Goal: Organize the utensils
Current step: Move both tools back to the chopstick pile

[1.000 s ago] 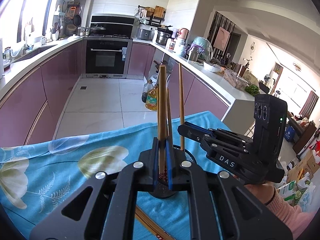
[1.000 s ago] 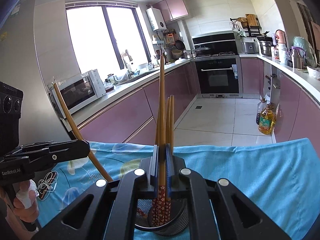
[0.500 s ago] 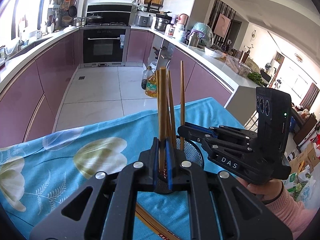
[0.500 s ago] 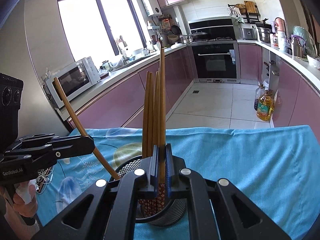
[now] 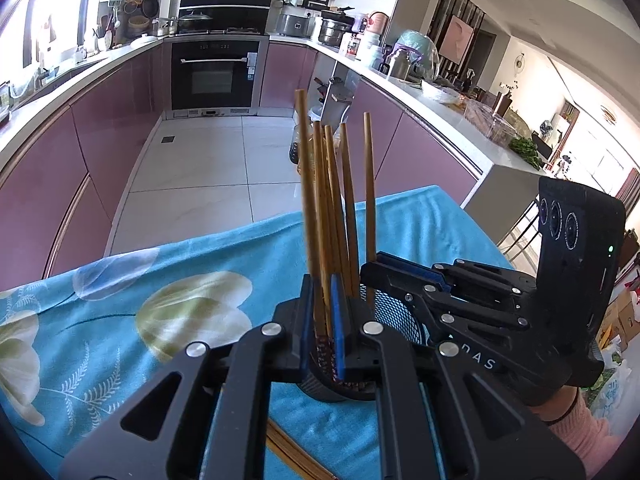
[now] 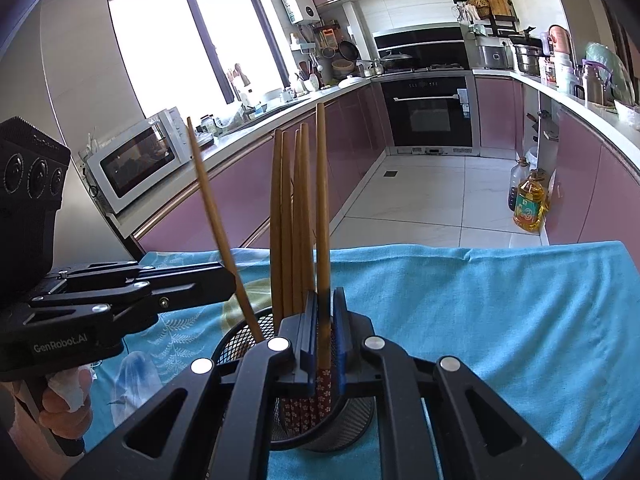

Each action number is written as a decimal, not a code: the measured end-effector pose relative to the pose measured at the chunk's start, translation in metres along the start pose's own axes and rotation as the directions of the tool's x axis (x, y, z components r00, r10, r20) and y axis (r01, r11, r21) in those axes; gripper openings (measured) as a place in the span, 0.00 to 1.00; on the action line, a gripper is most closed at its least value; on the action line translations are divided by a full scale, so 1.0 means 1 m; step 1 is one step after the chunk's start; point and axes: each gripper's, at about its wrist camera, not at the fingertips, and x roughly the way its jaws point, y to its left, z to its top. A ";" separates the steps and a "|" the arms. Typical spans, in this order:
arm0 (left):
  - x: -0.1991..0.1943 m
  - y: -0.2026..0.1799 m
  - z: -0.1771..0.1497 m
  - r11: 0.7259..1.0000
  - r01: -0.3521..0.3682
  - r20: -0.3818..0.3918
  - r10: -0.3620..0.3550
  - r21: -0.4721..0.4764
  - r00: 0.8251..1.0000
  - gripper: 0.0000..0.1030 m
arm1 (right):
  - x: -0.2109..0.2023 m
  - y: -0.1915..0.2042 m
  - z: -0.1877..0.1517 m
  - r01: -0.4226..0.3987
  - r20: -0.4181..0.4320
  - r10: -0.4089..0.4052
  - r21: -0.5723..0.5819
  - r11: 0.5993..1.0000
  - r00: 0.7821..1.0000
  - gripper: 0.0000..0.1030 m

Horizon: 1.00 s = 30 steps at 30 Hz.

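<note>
A black mesh holder (image 5: 396, 312) (image 6: 240, 336) stands on the blue cloth with several wooden chopsticks (image 6: 286, 220) upright in it. My left gripper (image 5: 321, 292) (image 6: 230, 280) is shut on one chopstick (image 5: 308, 200) (image 6: 216, 220), which slants with its lower end inside the holder's rim. My right gripper (image 6: 324, 300) (image 5: 368, 270) sits just above the holder. Its jaws are opening around another upright chopstick (image 6: 322, 200) (image 5: 370, 200), and a thin gap shows beside the stick. That stick's patterned end reaches down into the holder.
A blue floral tablecloth (image 5: 120, 320) (image 6: 480, 300) covers the table, whose far edge drops to the kitchen floor. More chopsticks (image 5: 288, 448) lie on the cloth under my left gripper. A person's hand (image 6: 60, 396) grips the left handle. Oil bottles (image 6: 528, 204) stand on the floor.
My left gripper has come down and closer, bringing its chopstick's lower end into the holder. The right gripper's chopstick now sits among the others, and its jaws have parted slightly.
</note>
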 end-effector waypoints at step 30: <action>-0.097 0.029 -0.086 0.974 -0.209 0.221 0.224 -0.090 0.949 0.66 | -0.066 0.066 -0.052 -0.133 0.013 0.140 -0.244 0.961 0.990 0.35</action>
